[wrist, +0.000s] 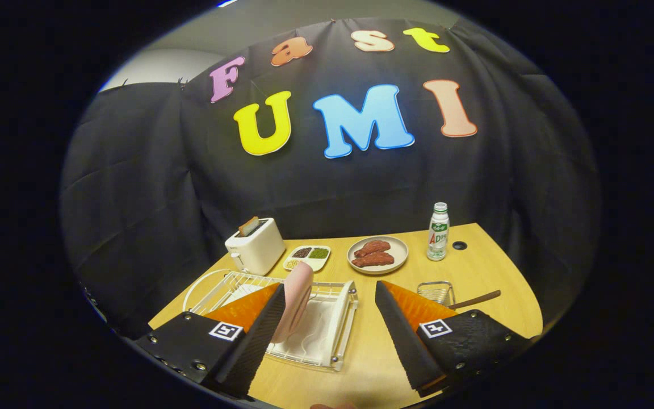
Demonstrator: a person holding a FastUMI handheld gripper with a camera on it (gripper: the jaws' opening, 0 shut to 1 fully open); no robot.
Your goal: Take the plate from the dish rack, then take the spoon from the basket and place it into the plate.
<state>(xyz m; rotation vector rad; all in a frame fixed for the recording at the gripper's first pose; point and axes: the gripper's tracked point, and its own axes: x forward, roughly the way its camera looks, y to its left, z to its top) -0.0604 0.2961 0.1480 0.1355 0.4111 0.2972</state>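
A pink plate (296,295) stands on edge in the white wire dish rack (343,332). My gripper (330,287) is open wide above the rack. The plate is close against the inner face of the left finger (259,332), and I cannot tell if they touch. The right finger (401,329) is well apart from the plate. Just beyond the right finger sits a small wire basket (436,291). The spoon's brown handle (477,299) sticks out of it to the right, and the bowl of the spoon is hidden.
On the wooden table (491,272) beyond the rack stand a white toaster (256,245) with toast in it, a small divided sauce dish (307,257), a beige plate (401,245) with pieces of meat, and a white bottle (438,232) near a cable hole (459,245).
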